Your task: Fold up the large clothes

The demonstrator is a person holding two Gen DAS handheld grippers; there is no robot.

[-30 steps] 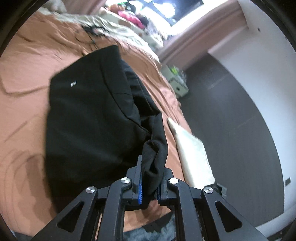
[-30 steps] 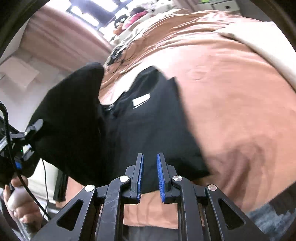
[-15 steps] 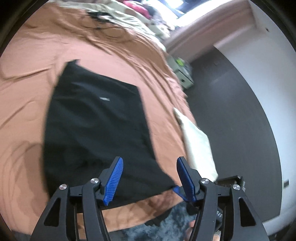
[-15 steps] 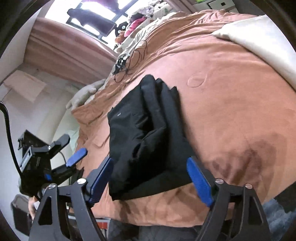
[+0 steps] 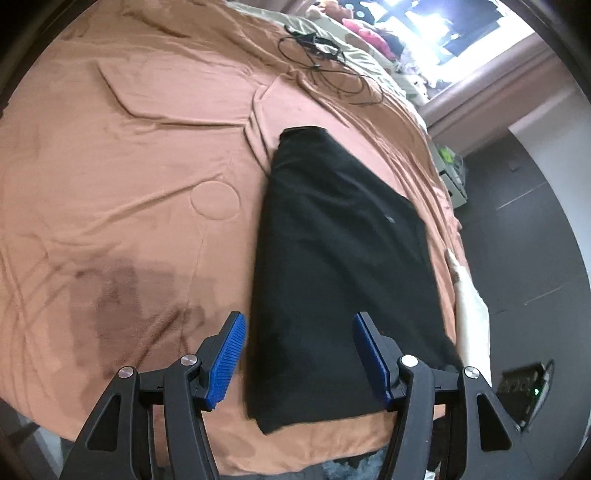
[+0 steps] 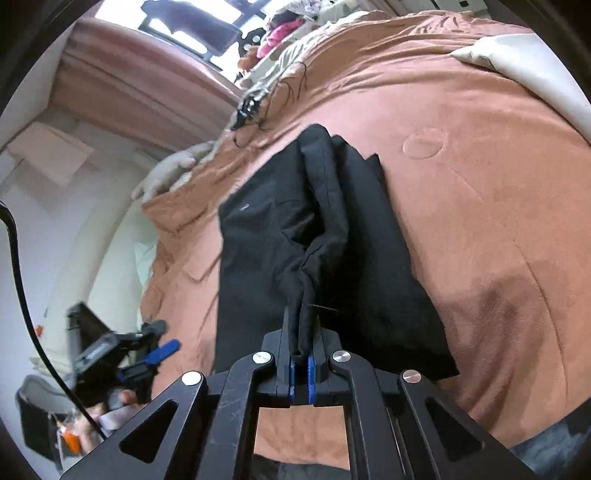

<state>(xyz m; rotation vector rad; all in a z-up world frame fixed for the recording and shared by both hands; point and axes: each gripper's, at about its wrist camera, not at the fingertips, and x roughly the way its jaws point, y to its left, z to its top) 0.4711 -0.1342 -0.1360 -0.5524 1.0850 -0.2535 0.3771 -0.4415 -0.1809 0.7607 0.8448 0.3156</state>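
A black garment (image 5: 340, 266) lies folded in a long strip on the orange bed cover (image 5: 122, 206). My left gripper (image 5: 299, 358) is open and empty, hovering over the garment's near end. In the right wrist view the same black garment (image 6: 258, 236) lies on the bed, and my right gripper (image 6: 302, 354) is shut on a bunched fold of its near edge, lifting it slightly. The left gripper (image 6: 147, 354) also shows in the right wrist view at the far left, held by a hand.
A white pillow (image 5: 472, 306) lies at the bed's right edge. Black cables (image 5: 325, 62) lie on the far part of the bed. A pile of clothes (image 6: 280, 29) sits near the window. Dark floor (image 5: 535, 229) lies beside the bed.
My left gripper let go of the garment, opened and swung left. My right gripper opened, then closed on the garment's near edge. The garment now lies folded narrower.
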